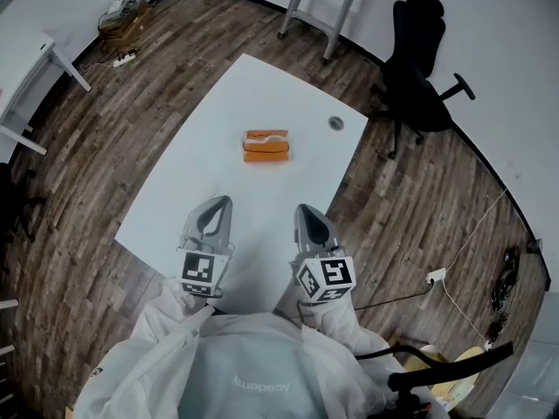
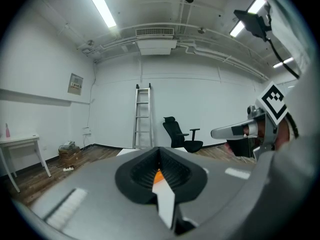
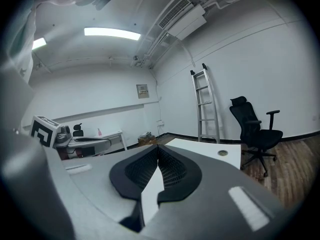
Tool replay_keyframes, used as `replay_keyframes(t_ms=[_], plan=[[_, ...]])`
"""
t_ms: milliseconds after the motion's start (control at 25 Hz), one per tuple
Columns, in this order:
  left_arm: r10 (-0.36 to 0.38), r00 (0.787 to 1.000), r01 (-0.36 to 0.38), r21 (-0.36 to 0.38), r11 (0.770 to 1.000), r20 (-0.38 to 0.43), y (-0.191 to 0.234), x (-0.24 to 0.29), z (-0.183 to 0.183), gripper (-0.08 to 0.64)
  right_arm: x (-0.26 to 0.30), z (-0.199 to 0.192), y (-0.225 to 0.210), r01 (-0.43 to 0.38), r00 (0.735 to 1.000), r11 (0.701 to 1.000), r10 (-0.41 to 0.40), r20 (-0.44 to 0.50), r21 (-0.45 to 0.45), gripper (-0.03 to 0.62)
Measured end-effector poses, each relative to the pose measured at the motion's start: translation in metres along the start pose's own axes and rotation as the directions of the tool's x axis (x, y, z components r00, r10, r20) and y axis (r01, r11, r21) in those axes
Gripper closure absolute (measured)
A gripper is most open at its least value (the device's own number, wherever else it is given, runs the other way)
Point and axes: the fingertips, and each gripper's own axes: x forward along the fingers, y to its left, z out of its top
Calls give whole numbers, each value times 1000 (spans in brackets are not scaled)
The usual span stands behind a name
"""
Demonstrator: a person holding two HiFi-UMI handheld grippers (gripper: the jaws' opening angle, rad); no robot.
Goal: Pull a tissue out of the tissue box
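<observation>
Two hand-held tongs hover over the near part of a white table (image 1: pixel 262 85), held by a person in a white coverall (image 1: pixel 253 365), well short of the orange tissue box (image 1: pixel 265 146). The box sits near the middle of the tabletop, and a pale strip along its top may be the tissue. The left gripper (image 1: pixel 222 204) and the right gripper (image 1: pixel 307 209) are both clenched tip to tip with nothing between the jaws. They sit side by side on the near side of the box and apart from it. By the look of it the task has not begun: no tissue is drawn, and the reach, the pinch and the pull all remain. Only bare tabletop lies between the box and the tongs, so the approach looks unobstructed. The box sits well in from every table edge. Beyond it to the right is a round cable port (image 1: pixel 336 122), and farther off an office chair (image 1: pixel 417 68) and a stepladder (image 1: pixel 323 7) stand on the floor, well clear of the box
</observation>
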Motion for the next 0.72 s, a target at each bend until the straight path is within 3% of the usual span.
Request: replay_keyframes(t_ms=[480,720], plan=[[-86,996,87,-6,996,9,6,17,-3,560,13,-4,0,66,998,998,-66,-12,-20,584],[-109,994,109,-16,994,6,11,23,-6,560,27,-10,-2,63,997,997,-65,-41,-51,544]])
